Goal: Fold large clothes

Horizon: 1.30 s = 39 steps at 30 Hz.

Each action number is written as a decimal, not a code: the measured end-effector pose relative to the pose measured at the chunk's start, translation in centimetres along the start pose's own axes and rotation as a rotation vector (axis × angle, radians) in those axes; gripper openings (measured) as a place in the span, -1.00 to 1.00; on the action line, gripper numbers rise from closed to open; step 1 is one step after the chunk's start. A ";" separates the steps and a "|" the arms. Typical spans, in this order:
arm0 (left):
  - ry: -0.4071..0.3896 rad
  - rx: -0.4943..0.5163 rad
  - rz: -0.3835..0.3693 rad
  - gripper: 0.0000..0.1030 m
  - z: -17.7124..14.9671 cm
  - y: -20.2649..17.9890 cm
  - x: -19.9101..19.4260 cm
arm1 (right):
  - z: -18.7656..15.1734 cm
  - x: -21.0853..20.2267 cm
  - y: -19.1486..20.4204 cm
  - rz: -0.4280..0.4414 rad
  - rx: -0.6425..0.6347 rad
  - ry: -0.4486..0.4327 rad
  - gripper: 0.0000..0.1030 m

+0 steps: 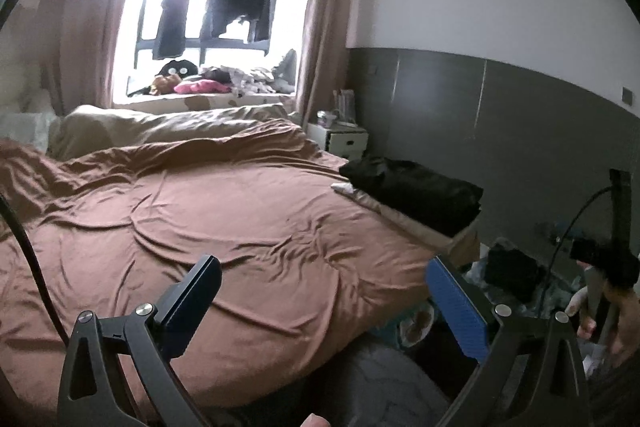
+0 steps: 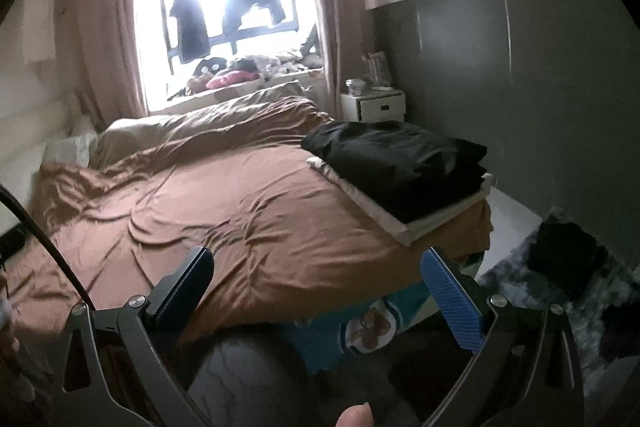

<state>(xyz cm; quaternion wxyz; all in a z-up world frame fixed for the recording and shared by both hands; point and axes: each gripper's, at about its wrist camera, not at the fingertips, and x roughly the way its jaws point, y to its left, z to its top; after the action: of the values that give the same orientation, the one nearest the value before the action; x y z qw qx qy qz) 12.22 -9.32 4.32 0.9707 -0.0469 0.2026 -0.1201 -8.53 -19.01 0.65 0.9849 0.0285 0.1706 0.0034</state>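
Claws: left claw and right claw both gape wide, holding nothing, above the bed.
Clothes: folded black pile at the bed's right edge; dark garment on the floor.
Advice: probably fetch that garment, spread it flat mid-bed.

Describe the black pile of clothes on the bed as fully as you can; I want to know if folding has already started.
The black pile of clothes looks like dark, soft fabric folded into several stacked layers, its top slightly rumpled and puffy. It sits near the bed's far right corner, close to the grey wall panel, resting on a flat pale folded cloth that sticks out beneath it on the brown bedspread. How many garments it holds cannot be told. Neither gripper touches it; both are held open, well short of it.
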 end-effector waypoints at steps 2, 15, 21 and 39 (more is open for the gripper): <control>-0.008 0.002 0.009 0.99 -0.6 -0.1 -0.9 | -0.6 -0.8 0.3 0.009 0.002 -0.001 1.00; -0.007 0.005 0.003 0.99 -3.0 -0.8 -5.1 | -3.3 -3.3 2.1 0.039 -0.014 -0.024 1.00; -0.017 0.001 0.026 0.99 -3.3 -1.2 -6.1 | -4.1 -3.3 2.4 0.042 -0.028 -0.047 1.00; -0.019 0.020 0.053 0.99 -3.4 -1.9 -7.2 | -5.0 -3.7 3.1 0.071 -0.010 -0.056 1.00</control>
<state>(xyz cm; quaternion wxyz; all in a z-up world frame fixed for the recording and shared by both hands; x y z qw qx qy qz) 4.04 -9.53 4.28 0.9758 -0.0331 0.1934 -0.0961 -13.70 -15.73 -2.66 0.9887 0.0296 0.1418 0.0386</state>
